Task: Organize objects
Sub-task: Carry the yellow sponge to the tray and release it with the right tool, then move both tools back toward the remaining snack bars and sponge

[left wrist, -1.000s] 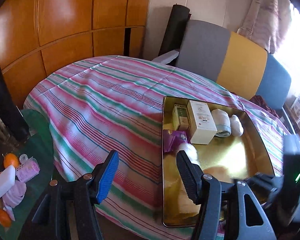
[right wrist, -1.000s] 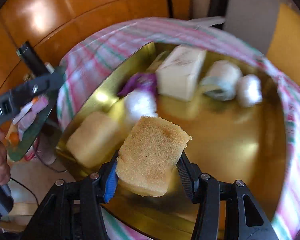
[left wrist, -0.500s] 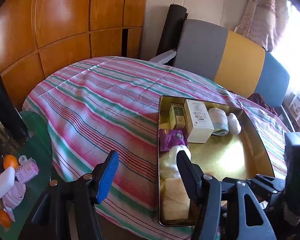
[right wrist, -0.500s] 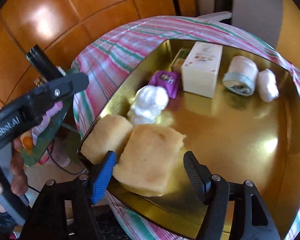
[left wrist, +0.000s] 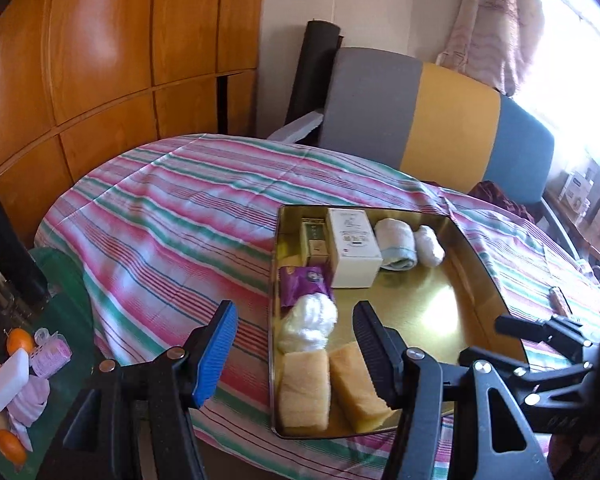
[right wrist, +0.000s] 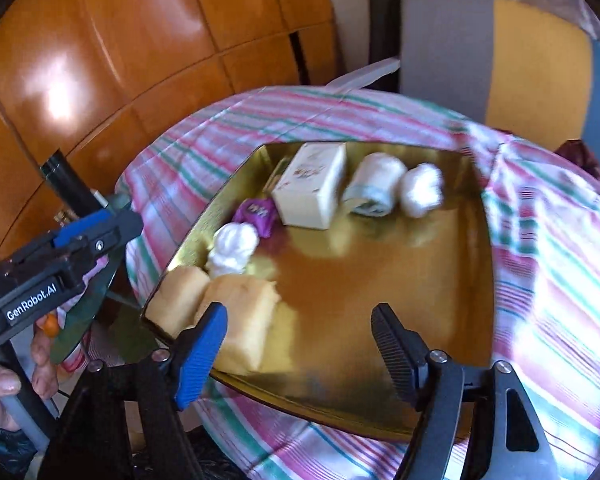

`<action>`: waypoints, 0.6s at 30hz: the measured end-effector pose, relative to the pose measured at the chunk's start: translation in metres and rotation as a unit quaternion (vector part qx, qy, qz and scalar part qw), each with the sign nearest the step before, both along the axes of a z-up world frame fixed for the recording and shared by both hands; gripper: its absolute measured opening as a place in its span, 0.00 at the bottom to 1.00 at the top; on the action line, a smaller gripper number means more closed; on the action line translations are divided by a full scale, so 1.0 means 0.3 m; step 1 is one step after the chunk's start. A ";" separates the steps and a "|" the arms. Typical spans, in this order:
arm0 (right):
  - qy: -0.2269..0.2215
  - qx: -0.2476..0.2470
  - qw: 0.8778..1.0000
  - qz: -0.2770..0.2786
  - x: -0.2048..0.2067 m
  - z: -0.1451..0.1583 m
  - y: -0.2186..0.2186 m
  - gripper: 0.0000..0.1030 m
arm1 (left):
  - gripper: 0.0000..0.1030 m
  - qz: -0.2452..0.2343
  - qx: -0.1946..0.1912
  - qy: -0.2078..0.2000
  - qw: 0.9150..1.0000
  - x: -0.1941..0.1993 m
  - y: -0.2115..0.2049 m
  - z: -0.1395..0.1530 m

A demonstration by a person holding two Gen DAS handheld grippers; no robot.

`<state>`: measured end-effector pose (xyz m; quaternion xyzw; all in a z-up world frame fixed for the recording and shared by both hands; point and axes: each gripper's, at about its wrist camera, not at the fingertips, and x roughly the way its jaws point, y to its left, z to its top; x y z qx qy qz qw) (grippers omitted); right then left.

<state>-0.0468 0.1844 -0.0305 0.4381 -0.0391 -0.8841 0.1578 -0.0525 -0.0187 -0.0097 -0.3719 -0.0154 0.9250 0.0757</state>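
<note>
A gold tray (left wrist: 452, 296) (right wrist: 380, 280) lies on the striped table. Two yellow sponges (left wrist: 304, 388) (left wrist: 356, 388) lie side by side at its near left corner; the right wrist view shows them too (right wrist: 180, 300) (right wrist: 248, 320). Behind them are a white fluffy ball (left wrist: 310, 320) (right wrist: 234, 248), a purple packet (left wrist: 304, 284) (right wrist: 256, 212), a white box (left wrist: 354, 246) (right wrist: 312, 190), a small green box (left wrist: 316, 240), a rolled towel (left wrist: 396, 246) (right wrist: 374, 188) and a white roll (left wrist: 430, 246) (right wrist: 422, 188). My left gripper (left wrist: 294, 350) is open and empty near the tray's left edge. My right gripper (right wrist: 300, 352) is open and empty above the tray's front.
A striped cloth (left wrist: 160, 224) covers the round table. A green side table (left wrist: 60, 300) at left holds oranges (left wrist: 19, 340), a white bar (left wrist: 10, 372) and pink items. A grey, yellow and blue chair (left wrist: 440, 128) and wooden panelling (left wrist: 100, 60) stand behind.
My right gripper set the sponge down in the tray beside the other sponge, opened, and pulled back. My left gripper drew back a little and stays open.
</note>
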 end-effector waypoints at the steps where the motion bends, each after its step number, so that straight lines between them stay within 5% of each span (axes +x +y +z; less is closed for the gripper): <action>1: 0.004 0.000 1.000 -0.007 0.009 0.009 0.021 0.78 | 0.59 -0.005 -0.001 0.001 1.000 0.004 0.013 0.003; 12: 0.032 0.030 0.995 -0.091 0.108 0.082 0.306 0.80 | 0.59 -0.062 -0.017 0.012 0.998 0.031 0.158 0.040; 18: 0.032 0.067 0.981 -0.177 0.185 0.099 0.585 0.81 | 0.59 -0.107 -0.030 0.018 0.994 0.047 0.286 0.057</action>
